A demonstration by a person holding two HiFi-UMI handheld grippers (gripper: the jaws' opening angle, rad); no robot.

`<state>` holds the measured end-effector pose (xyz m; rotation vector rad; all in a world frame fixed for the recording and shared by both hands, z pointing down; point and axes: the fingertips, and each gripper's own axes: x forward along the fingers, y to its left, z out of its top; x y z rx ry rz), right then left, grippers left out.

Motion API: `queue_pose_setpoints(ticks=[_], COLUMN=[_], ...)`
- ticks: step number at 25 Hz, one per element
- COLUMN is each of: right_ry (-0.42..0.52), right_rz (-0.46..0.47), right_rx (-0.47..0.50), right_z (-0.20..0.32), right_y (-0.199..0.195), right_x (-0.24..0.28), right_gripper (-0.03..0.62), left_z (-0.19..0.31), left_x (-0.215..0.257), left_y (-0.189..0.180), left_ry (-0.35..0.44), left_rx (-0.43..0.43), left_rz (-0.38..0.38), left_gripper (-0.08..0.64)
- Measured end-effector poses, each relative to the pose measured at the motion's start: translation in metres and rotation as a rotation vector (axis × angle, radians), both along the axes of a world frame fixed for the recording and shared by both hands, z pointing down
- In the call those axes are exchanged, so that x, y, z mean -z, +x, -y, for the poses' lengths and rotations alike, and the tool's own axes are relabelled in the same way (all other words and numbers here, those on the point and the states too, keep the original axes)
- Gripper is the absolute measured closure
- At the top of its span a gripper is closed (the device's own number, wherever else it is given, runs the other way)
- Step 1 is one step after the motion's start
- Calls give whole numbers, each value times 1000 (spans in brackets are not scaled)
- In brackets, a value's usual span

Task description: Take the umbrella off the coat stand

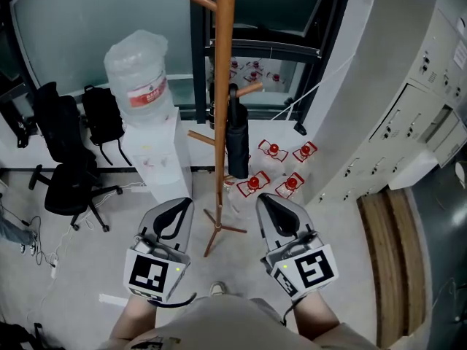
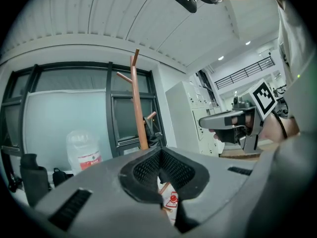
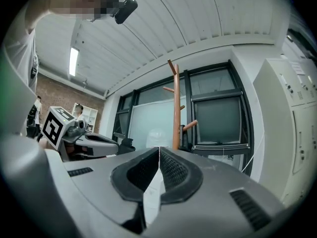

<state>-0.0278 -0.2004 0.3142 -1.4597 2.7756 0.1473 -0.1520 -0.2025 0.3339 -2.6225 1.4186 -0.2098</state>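
A folded black umbrella [image 1: 236,133] hangs upright from a peg of the wooden coat stand [image 1: 222,86], on the pole's right side. In the head view both grippers are held side by side, short of the stand. My left gripper [image 1: 183,204] is shut with nothing in it, below and left of the pole. My right gripper [image 1: 267,200] is shut and empty too, below and right of the umbrella. The left gripper view shows the stand [image 2: 139,108] ahead and the umbrella [image 2: 154,142] just above the jaws. In the right gripper view the stand [image 3: 176,108] rises above the jaw tips.
A water dispenser [image 1: 149,108] with a big bottle stands left of the stand. Black office chairs [image 1: 66,159] sit further left. Red-capped items [image 1: 273,168] lie on the floor behind the stand's feet [image 1: 219,228]. White lockers [image 1: 408,100] line the right side, with a glass wall [image 1: 87,28] behind.
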Motion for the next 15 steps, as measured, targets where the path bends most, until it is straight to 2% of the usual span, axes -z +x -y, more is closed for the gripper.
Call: queue_pose_setpoints(ticks=[4,9,15], right_ry=[14,26,27], right_rz=[6,-41,-5], right_rx=[10,10,55], right_z=[12,23,33], right_y=[-9,-12,-7], right_x=[6,0,-1], right_gripper=[584,584,584], left_z=[13,25,39], left_x=[1,-3,-4], left_y=[-7,-7,-1], left_ry=[3,-1,-9], left_rx=[-15,-21,-6], left_rz=[-10,-34,-41], left_gripper=[552,552,552])
